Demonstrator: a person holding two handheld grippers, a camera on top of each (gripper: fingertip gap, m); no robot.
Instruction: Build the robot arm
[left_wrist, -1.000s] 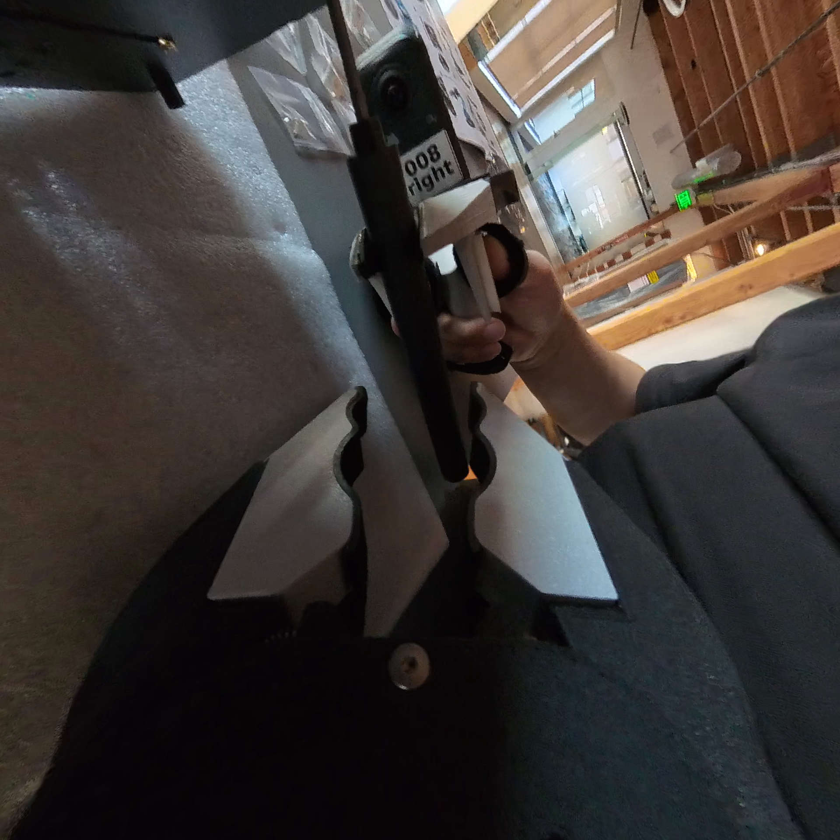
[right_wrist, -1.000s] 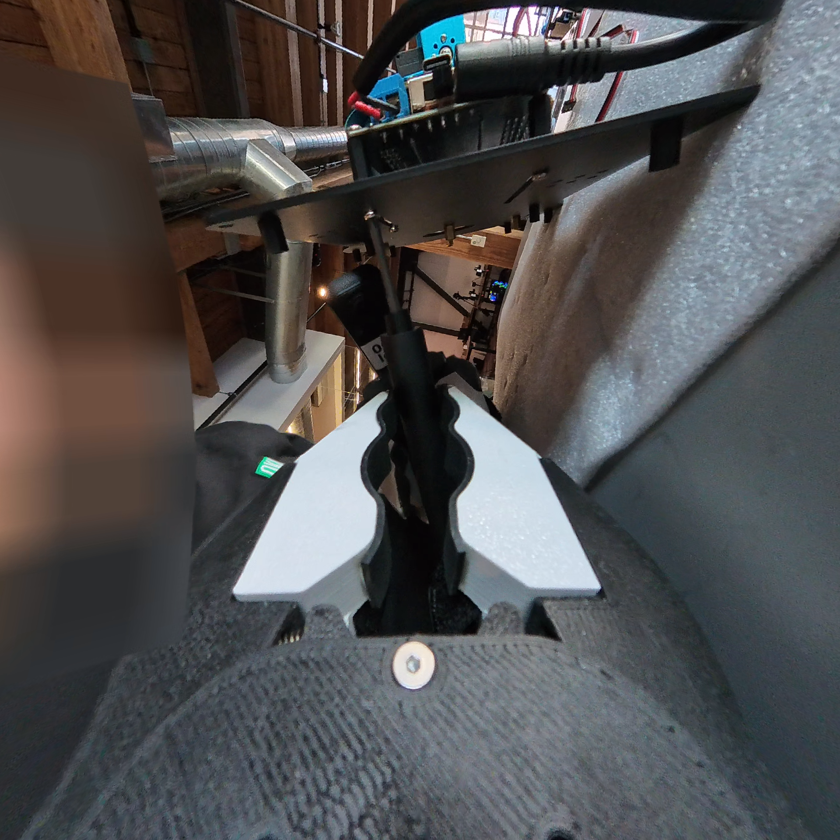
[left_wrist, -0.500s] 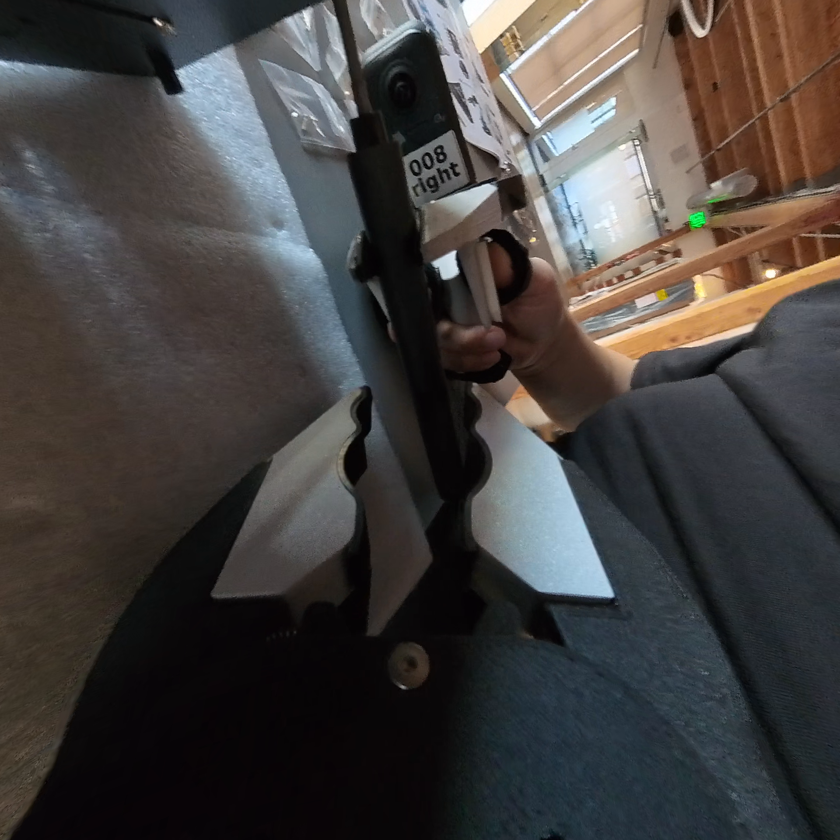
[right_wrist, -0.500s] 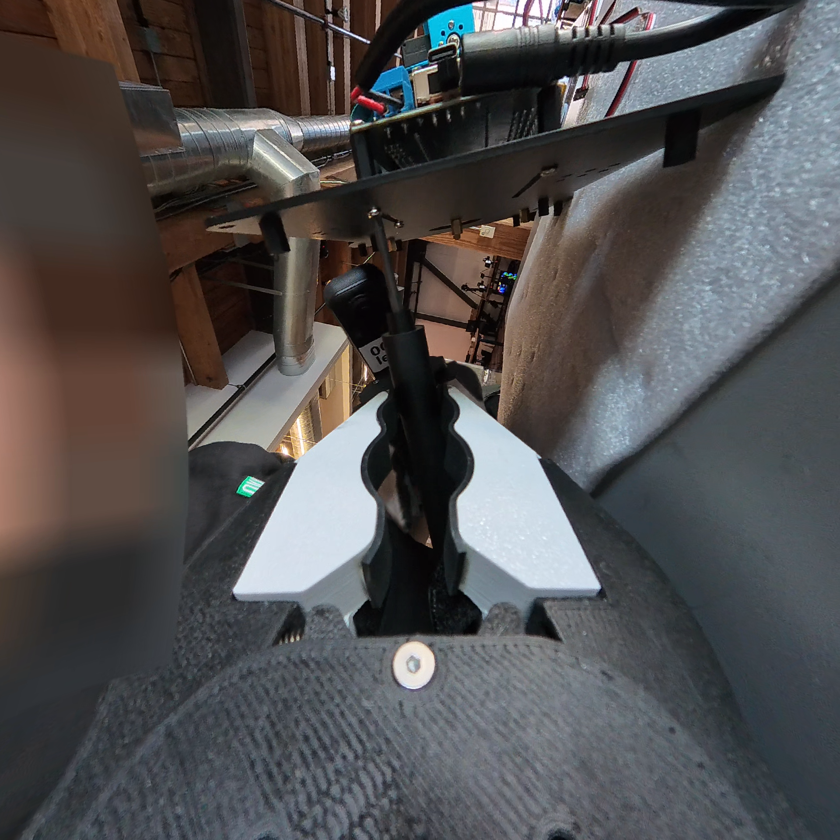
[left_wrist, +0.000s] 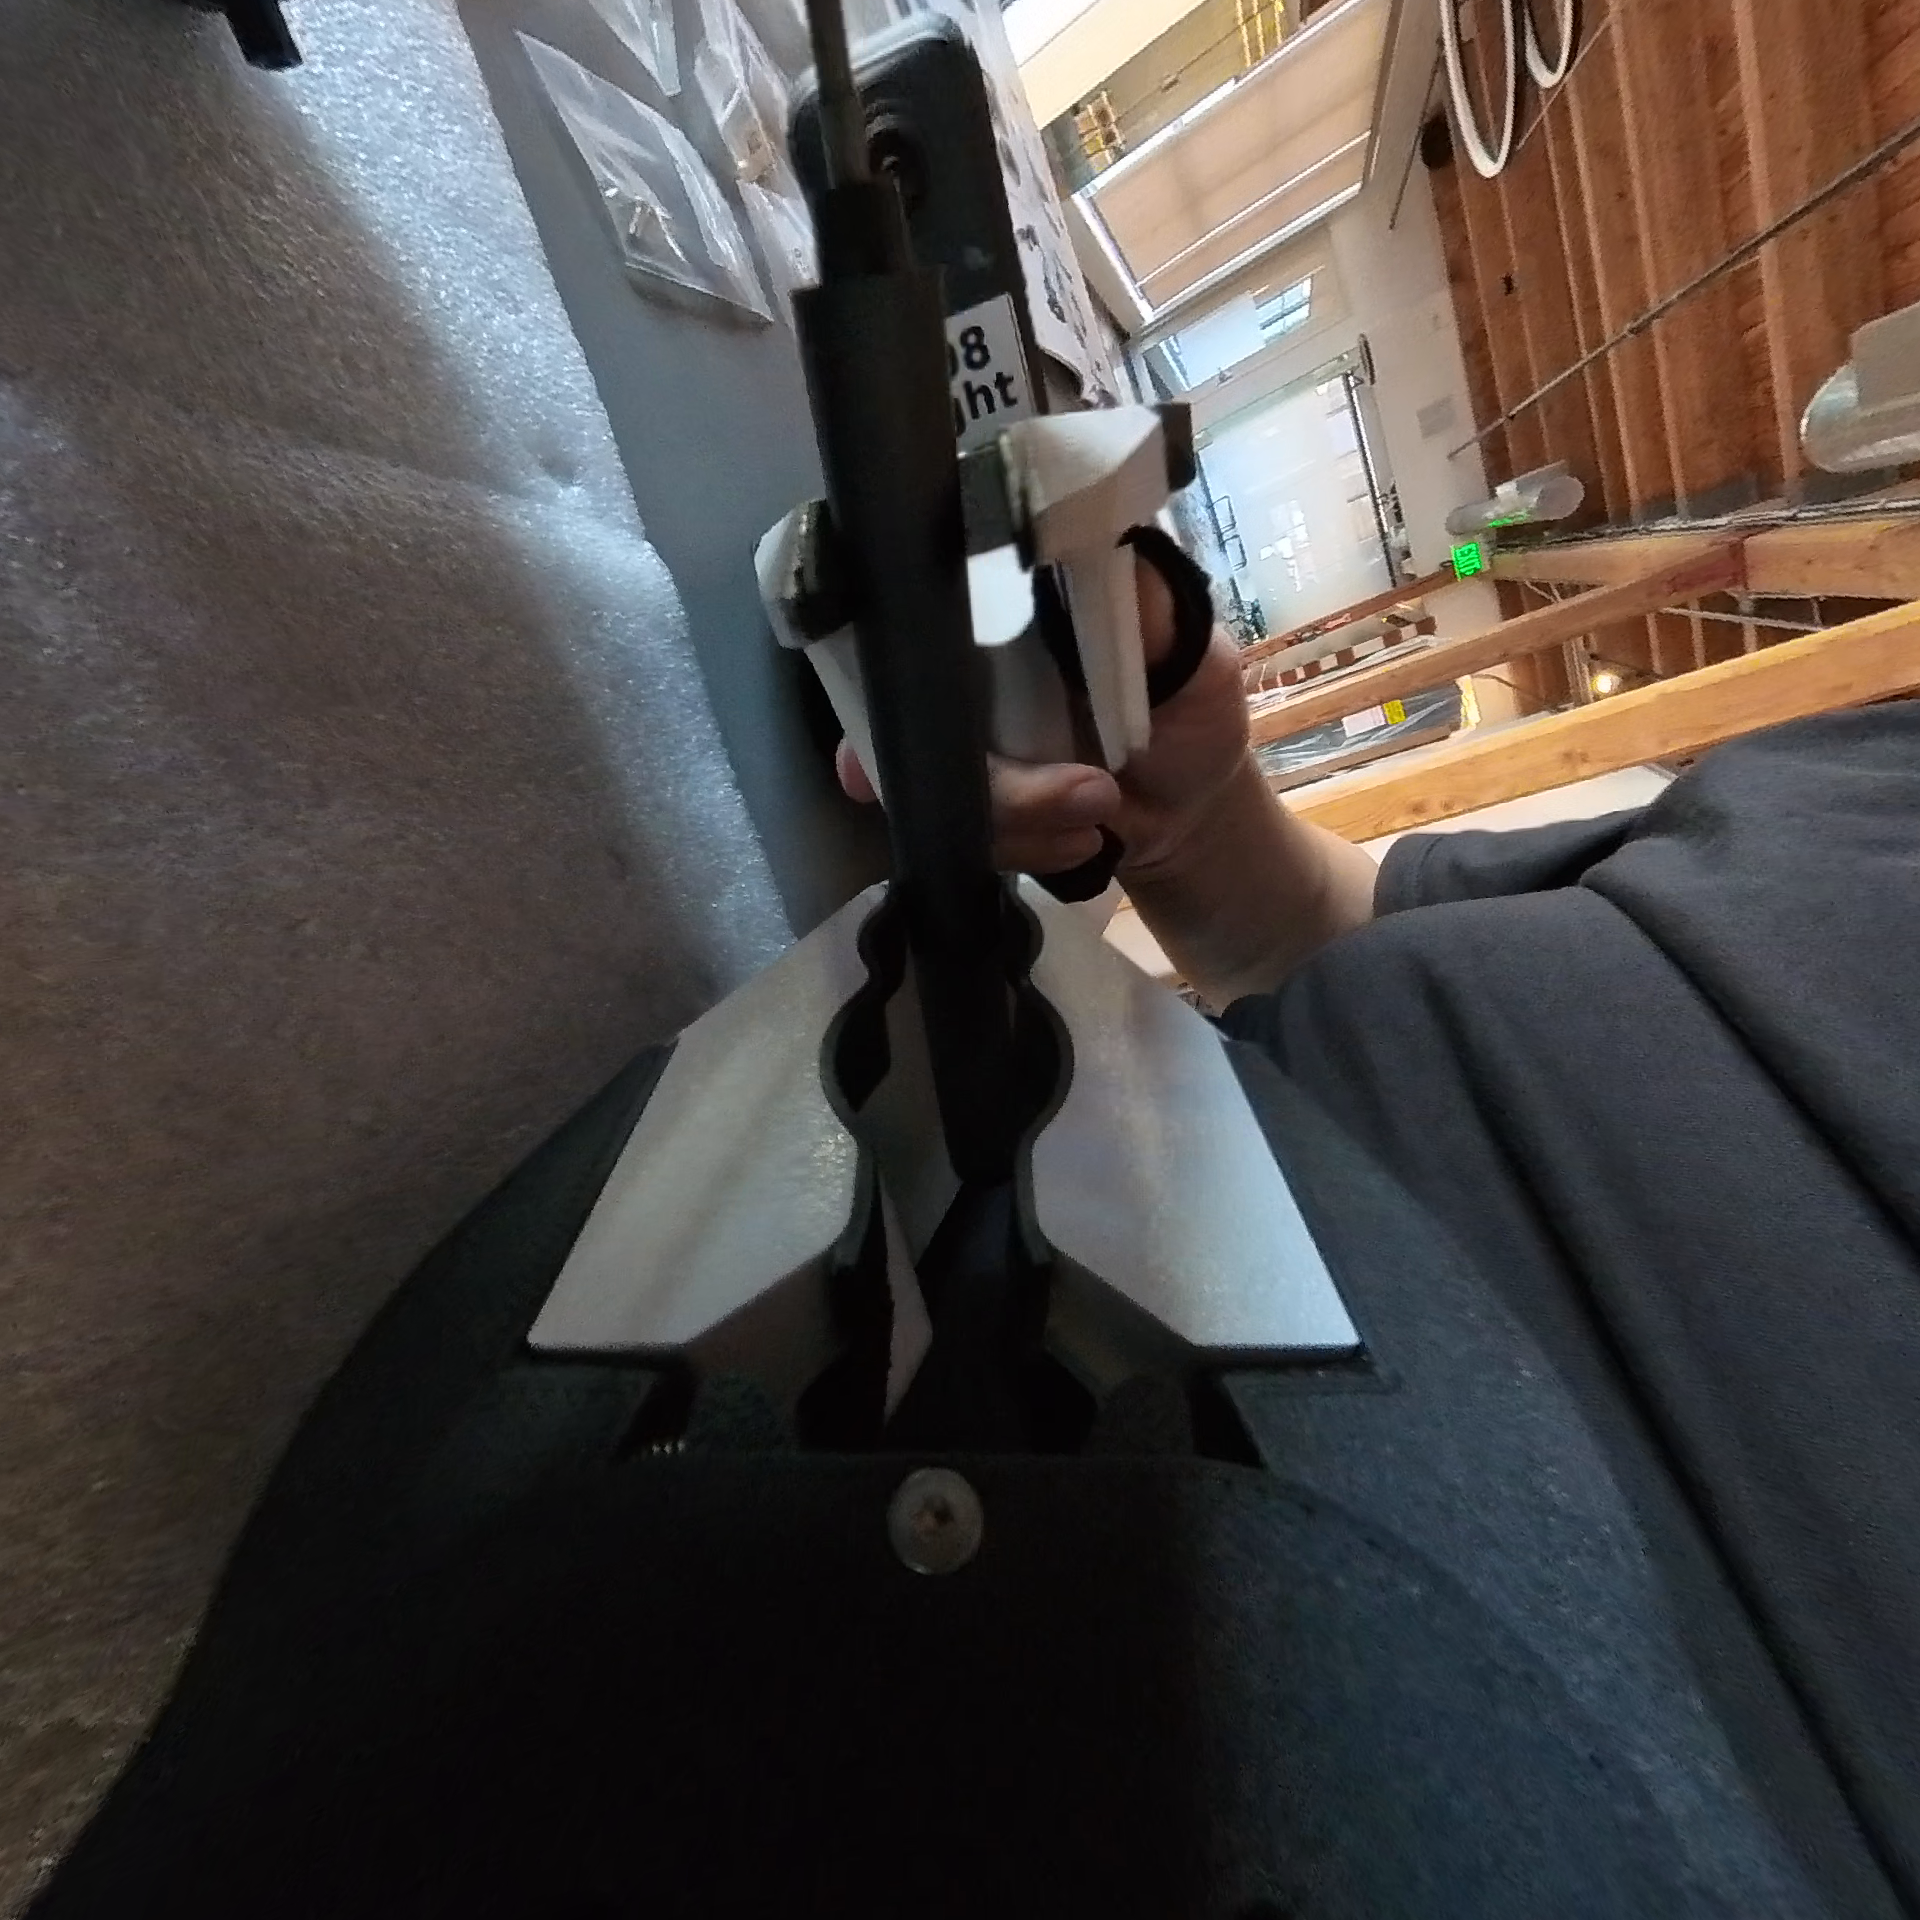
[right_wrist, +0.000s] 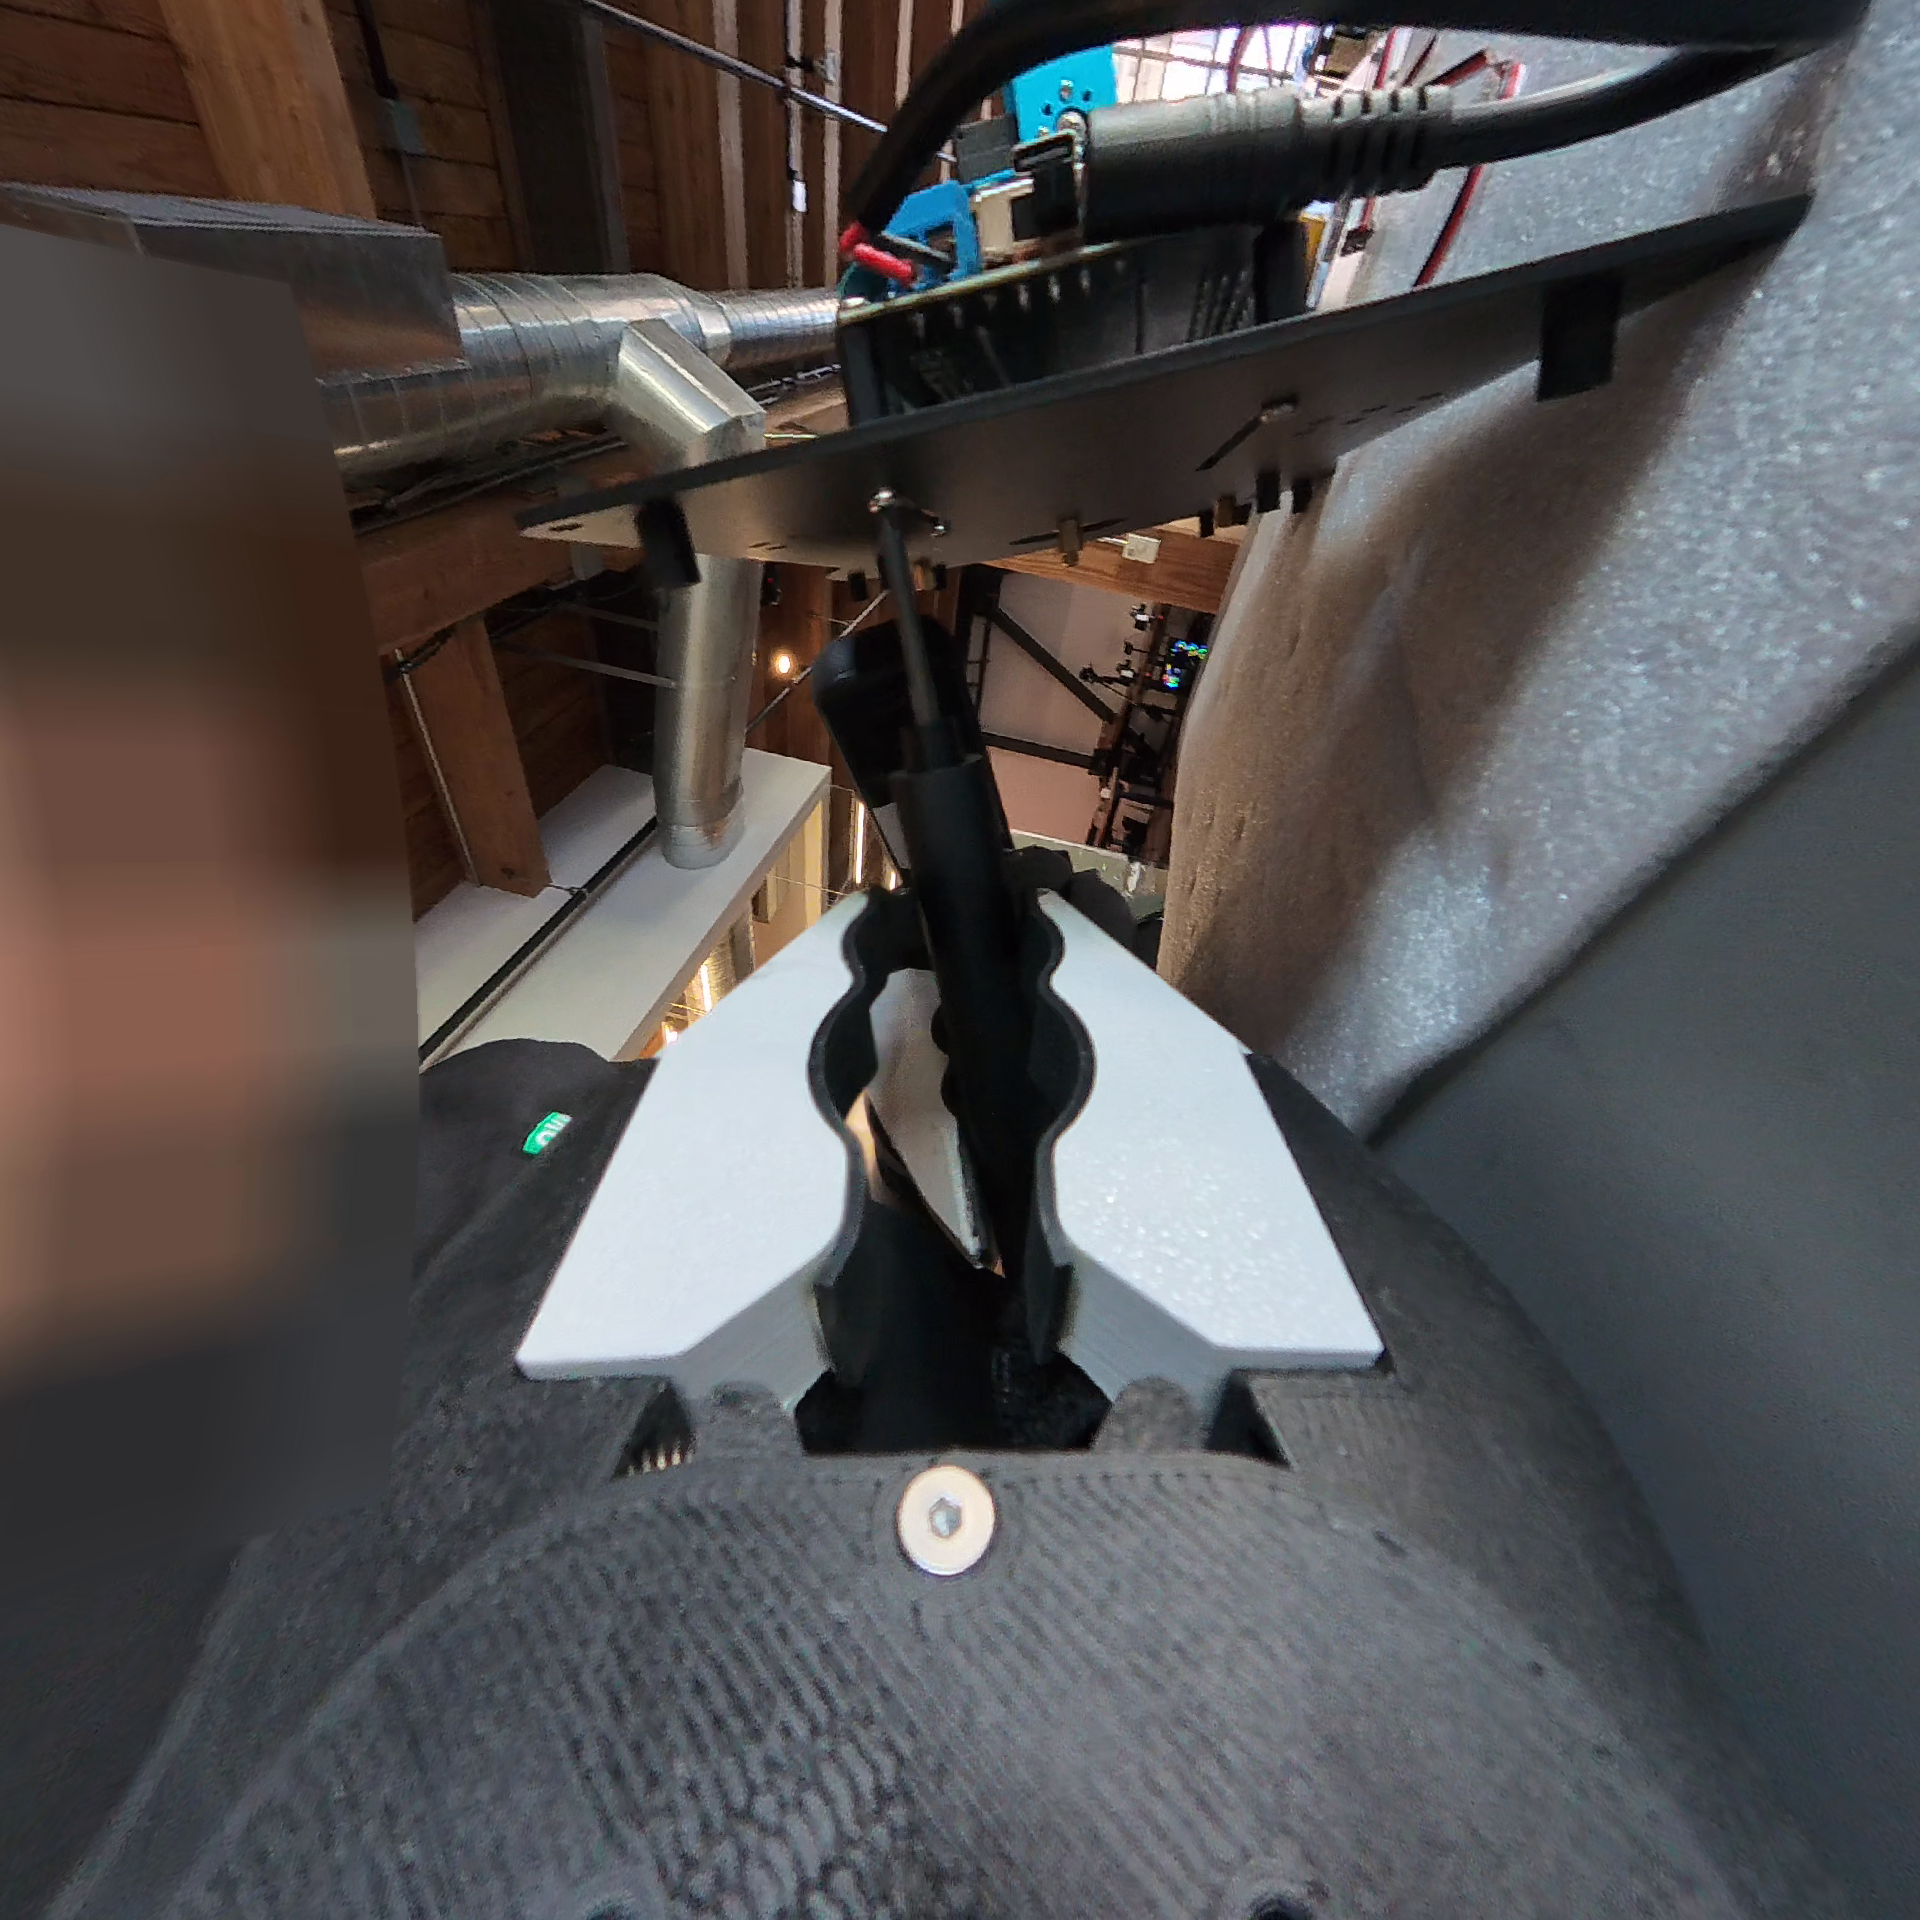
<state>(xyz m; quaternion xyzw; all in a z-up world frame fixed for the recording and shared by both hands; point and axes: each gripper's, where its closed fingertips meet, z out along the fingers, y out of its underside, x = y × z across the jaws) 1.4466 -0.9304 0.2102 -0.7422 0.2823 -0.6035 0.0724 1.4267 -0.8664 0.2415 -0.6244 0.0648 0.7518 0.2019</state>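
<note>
Both grippers, left (left_wrist: 940, 1049) and right (right_wrist: 951, 1039), clamp one screwdriver (right_wrist: 961, 914); any tilt could slip its tip off the screw (right_wrist: 891, 503).

Screwdriver (right_wrist: 961, 935) between both tongs, its tip at a screw (right_wrist: 891, 502) under the plate (right_wrist: 1091, 457); foam (right_wrist: 1558, 675) right

Grey wavy-edged fingers (right_wrist: 727, 1195), black textured body, 1 silver screw (right_wrist: 944, 1519), seemingly dark grey sleeve (left_wrist: 1610, 1039)
</note>
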